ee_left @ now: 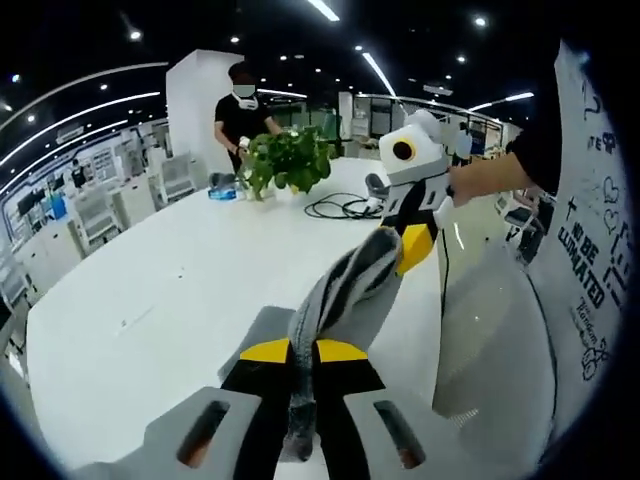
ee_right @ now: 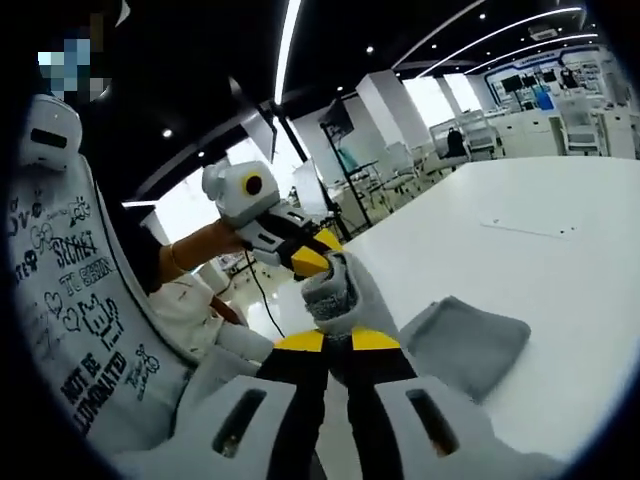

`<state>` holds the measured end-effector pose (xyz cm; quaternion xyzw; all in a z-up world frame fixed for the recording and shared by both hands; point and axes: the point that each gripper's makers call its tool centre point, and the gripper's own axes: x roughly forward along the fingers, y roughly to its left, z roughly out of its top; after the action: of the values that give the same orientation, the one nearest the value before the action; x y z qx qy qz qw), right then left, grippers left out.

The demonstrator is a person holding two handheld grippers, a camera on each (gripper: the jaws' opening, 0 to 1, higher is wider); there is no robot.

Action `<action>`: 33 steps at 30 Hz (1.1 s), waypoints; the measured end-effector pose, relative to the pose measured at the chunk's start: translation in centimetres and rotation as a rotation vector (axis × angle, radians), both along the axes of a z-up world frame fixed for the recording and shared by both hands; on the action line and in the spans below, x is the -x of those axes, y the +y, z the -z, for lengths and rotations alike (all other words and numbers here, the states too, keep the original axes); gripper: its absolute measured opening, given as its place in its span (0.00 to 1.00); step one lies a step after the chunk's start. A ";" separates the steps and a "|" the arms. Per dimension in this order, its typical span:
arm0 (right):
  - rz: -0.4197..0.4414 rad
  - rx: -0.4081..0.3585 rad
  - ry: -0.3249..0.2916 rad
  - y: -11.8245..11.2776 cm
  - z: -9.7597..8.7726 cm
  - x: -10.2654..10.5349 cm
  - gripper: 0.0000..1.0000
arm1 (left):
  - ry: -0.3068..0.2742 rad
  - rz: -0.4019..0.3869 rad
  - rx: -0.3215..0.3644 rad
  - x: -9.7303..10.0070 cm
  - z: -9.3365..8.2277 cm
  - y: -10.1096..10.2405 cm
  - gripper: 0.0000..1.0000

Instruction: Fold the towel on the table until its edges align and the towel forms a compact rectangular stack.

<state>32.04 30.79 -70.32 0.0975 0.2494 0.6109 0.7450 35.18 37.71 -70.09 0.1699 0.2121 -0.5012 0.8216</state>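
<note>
Grey terry-cloth towel (ee_left: 340, 290) pinched between left gripper (ee_left: 303, 352) and right gripper (ee_right: 338, 340), both clenched on cloth, raised off white table (ee_left: 150, 320), tail sagging near edge. Risk: uneven pull, corners slipping, misaligned fold.

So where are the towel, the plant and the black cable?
towel (ee_right: 470, 340), right gripper view, on its part lying on the table
plant (ee_left: 290, 160), left gripper view, on its leaves
black cable (ee_left: 335, 208), left gripper view, on its loop
</note>
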 end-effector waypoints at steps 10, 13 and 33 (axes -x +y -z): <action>0.000 -0.041 -0.032 -0.6 -2.6 0.6 0.04 | -0.067 0.044 -0.009 1.0 -2.9 -0.6 0.07; 0.001 -0.051 -0.032 -0.6 -3.0 0.7 0.04 | -0.070 0.047 -0.008 0.9 -3.2 -0.6 0.07; 0.305 0.052 0.125 -2.4 3.6 -6.2 0.05 | 0.129 -0.015 -0.031 -4.3 3.7 -1.7 0.08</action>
<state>38.20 28.42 -73.89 0.1527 0.2932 0.4770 0.8144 39.50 35.96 -73.80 0.1482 0.2737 -0.5016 0.8071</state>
